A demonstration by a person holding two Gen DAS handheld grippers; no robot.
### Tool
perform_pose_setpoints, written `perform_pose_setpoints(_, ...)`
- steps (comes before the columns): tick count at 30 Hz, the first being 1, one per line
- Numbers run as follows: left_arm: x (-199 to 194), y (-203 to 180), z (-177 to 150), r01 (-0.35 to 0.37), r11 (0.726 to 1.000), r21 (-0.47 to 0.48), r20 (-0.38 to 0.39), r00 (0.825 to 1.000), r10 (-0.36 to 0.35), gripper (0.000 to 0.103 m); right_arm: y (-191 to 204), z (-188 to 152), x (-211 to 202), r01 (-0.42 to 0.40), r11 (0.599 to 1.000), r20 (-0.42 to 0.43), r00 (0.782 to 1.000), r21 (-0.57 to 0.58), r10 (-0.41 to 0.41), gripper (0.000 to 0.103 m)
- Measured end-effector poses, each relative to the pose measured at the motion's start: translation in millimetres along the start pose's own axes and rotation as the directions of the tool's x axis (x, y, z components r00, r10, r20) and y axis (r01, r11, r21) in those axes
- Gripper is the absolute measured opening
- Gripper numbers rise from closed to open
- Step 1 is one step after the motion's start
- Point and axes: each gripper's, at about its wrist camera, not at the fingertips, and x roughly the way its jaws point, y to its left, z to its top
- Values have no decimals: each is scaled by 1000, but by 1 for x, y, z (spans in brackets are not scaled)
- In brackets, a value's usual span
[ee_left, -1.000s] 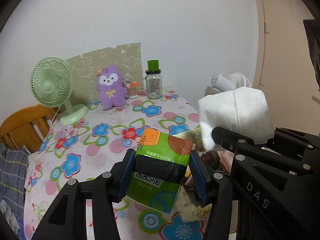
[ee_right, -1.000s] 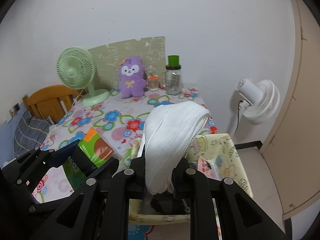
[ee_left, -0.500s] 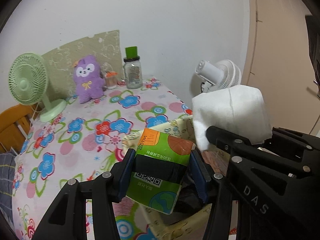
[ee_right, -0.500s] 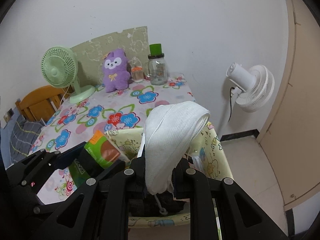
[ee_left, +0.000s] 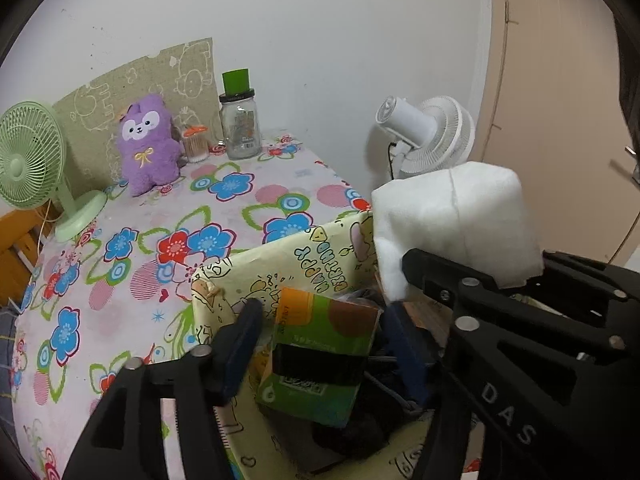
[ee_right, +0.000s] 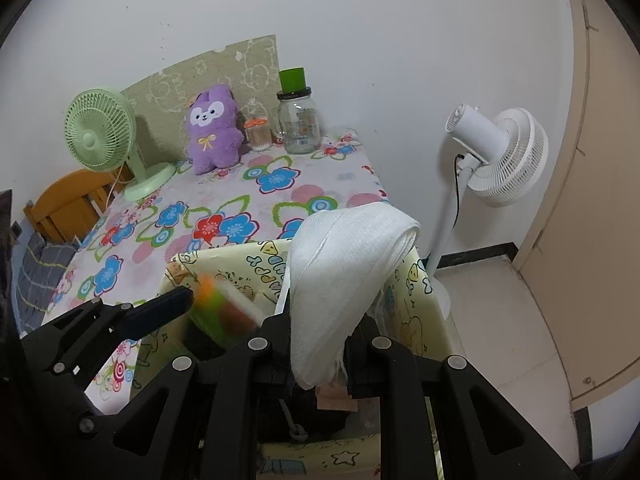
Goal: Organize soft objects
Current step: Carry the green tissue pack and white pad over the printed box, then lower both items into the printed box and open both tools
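Left wrist: left claw (ee_left: 320,344) spread, green pack (ee_left: 318,354) loose between its fingers (ee_left: 240,340), touching neither, above the yellow bin (ee_left: 280,264); right claw off to the right, pinching a white cloth (ee_left: 452,220). Right wrist: right claw (ee_right: 318,344) pressed together on the cloth (ee_right: 344,272), held over the bin (ee_right: 416,300) just ahead; pack (ee_right: 222,312) blurred, left of it, beside the left claw's finger (ee_right: 160,312).

Green tissue pack (ee_right: 222,312) motion-blurred.
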Motion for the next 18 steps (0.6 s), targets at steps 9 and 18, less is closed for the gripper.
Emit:
perform_pose_setpoints(9, -1, 8, 2, 1, 1000, -27, -14, 1000, -2, 88, 4, 3, 6, -30, 1000, -9, 1000, -6, 30, 19)
perform_pose_setpoints(18, -14, 9, -4, -36, 999, 19, -1, 999, 36, 92, 15, 2, 4, -56, 998, -22, 998, -11, 56, 25)
